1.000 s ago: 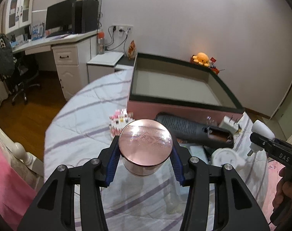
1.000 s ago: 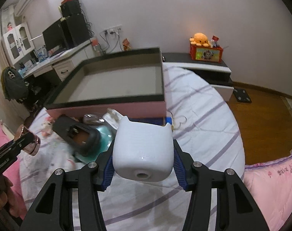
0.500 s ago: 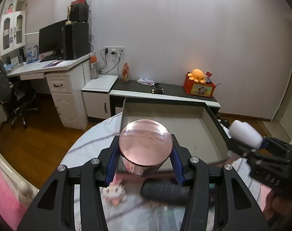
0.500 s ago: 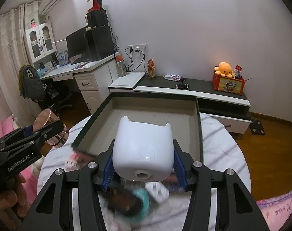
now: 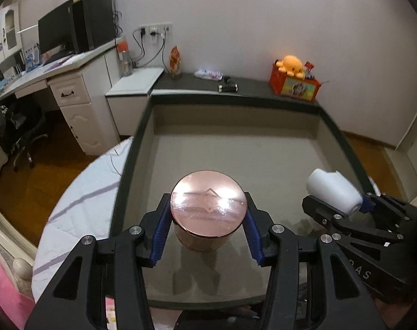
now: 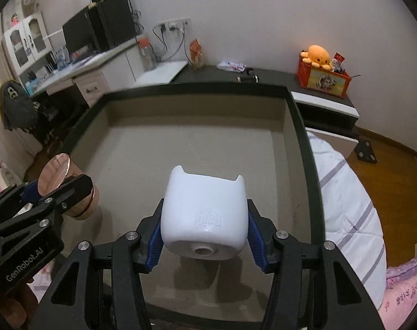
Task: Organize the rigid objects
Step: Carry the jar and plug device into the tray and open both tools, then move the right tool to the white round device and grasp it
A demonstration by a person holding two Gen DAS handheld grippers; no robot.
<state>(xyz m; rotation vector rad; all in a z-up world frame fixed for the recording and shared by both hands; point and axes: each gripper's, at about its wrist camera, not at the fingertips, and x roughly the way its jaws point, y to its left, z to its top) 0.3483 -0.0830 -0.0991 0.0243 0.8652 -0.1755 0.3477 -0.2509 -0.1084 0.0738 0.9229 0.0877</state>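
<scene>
My left gripper [image 5: 208, 225] is shut on a round rose-gold tin [image 5: 208, 206] with a shiny lid. It hangs over the near left part of a large open box [image 5: 134, 143] with a dark rim and a beige floor. My right gripper [image 6: 205, 228] is shut on a white box-shaped object with two small ears [image 6: 204, 214]. That one hangs over the near right part of the same box [image 6: 302, 143]. Each gripper shows in the other's view: the right one [image 5: 343, 206] at the right, the left one [image 6: 57, 189] at the left. The box floor is bare.
The box rests on a round table with a white striped cloth [image 5: 79, 192]. Beyond it runs a dark low cabinet [image 5: 247, 88] with a red box and an orange plush [image 5: 292, 66]. A white desk with a monitor [image 5: 60, 30] stands at the far left. Pink bedding [image 6: 403, 291] lies at the right.
Both grippers have carried their objects forward from above the table clutter to over the inside of the open box. The loose items on the cloth have dropped out of view.
</scene>
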